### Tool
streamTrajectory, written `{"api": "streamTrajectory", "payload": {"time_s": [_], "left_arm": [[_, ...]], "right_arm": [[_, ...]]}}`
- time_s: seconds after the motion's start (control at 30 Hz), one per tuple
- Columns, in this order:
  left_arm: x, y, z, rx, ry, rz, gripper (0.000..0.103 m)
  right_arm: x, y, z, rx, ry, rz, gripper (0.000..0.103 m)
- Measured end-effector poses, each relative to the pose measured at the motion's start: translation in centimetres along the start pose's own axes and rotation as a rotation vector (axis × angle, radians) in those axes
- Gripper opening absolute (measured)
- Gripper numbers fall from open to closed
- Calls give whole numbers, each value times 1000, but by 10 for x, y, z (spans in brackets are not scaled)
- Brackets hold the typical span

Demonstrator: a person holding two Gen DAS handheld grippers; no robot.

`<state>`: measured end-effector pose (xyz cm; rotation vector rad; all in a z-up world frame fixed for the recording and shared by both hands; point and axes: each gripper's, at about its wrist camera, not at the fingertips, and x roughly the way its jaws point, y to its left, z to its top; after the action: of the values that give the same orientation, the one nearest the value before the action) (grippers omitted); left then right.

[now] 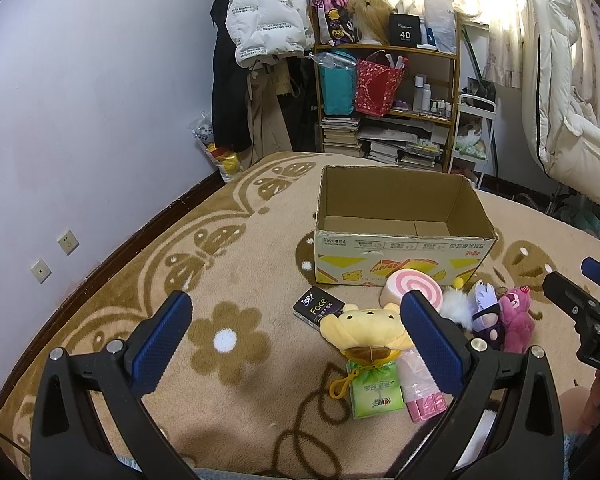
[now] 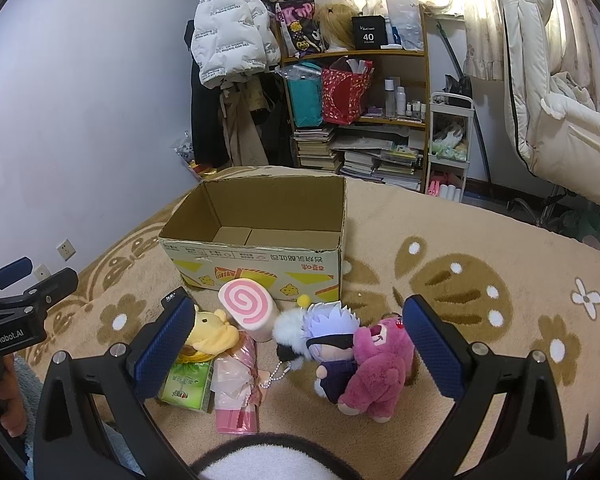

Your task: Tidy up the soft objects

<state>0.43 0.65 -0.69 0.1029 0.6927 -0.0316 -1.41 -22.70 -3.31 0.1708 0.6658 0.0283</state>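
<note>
An open, empty cardboard box (image 1: 400, 240) (image 2: 260, 248) stands on the beige flowered blanket. In front of it lie a yellow bear plush (image 1: 364, 330) (image 2: 214, 334), a pink swirl roll cushion (image 1: 414, 290) (image 2: 248, 306), a white-haired doll in dark clothes (image 1: 486, 314) (image 2: 334, 344) and a pink bear plush (image 1: 516, 316) (image 2: 380, 372). My left gripper (image 1: 296, 344) is open and empty above the blanket, left of the yellow bear. My right gripper (image 2: 296, 348) is open and empty, its fingers either side of the doll and pink bear.
A black tissue pack (image 1: 318, 306), a green tissue pack (image 1: 376, 394) (image 2: 188, 386) and a pink plastic roll (image 1: 422, 394) (image 2: 238, 392) lie among the toys. A cluttered bookshelf (image 1: 388, 92) and hanging coats (image 1: 260, 20) stand behind the bed. A wall runs on the left.
</note>
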Motion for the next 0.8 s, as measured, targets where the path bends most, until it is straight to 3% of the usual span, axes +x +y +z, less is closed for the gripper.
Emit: {"api": "streamTrajectory", "payload": {"time_s": [0.8], "left_arm": [[0, -1, 0, 1, -1, 1, 103]], "right_arm": [[0, 0, 0, -3, 0, -1, 103]]}}
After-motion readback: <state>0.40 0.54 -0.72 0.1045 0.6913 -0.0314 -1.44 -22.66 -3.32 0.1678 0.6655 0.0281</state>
